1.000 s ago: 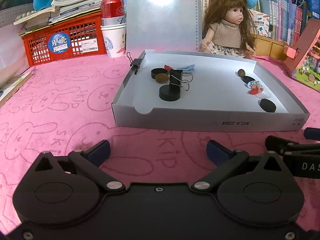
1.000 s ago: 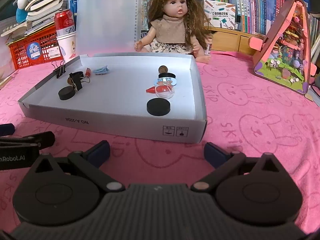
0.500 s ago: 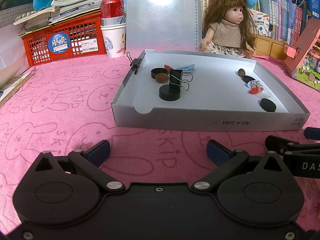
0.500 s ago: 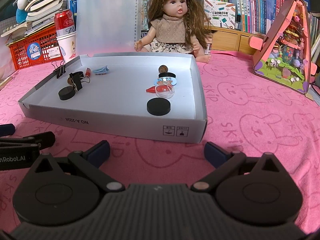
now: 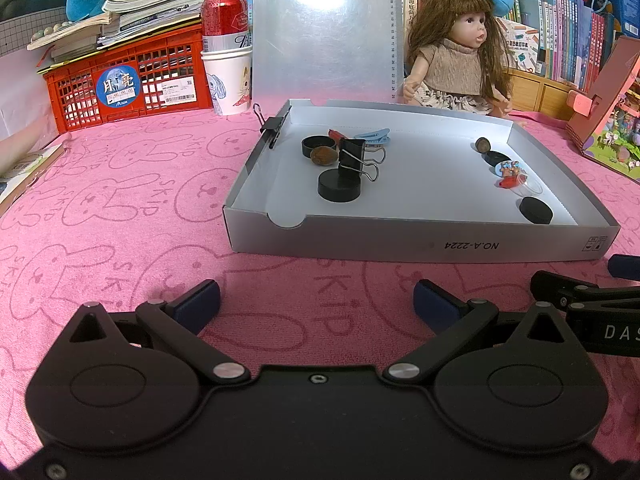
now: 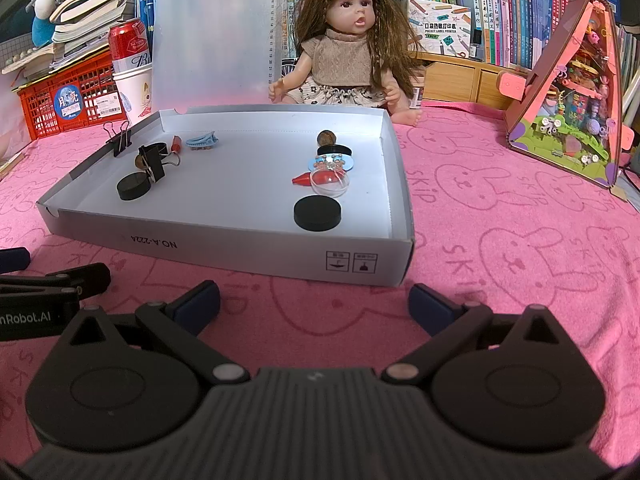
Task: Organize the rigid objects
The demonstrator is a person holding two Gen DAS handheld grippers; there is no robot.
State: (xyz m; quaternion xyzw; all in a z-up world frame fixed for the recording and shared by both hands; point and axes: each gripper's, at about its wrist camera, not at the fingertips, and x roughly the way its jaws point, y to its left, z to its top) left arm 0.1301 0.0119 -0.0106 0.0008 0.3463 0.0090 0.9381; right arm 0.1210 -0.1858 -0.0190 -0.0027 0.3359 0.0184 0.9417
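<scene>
Pink rabbit-print cloth (image 5: 120,208) covers the table; a shallow grey box (image 6: 224,240) sits on it holding black discs, binder clips, a blue hair clip (image 6: 203,141) and a nut; left gripper (image 5: 316,306) and right gripper (image 6: 314,300) rest before it, both spread wide, gripping nothing.

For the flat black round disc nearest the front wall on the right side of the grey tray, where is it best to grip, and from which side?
Probably from above. The flat black round disc lies flat and low behind the grey cardboard tray front wall, so a level approach is blocked. Bring the open right gripper down and close the fingers across its rim, on opposite edges.
</scene>
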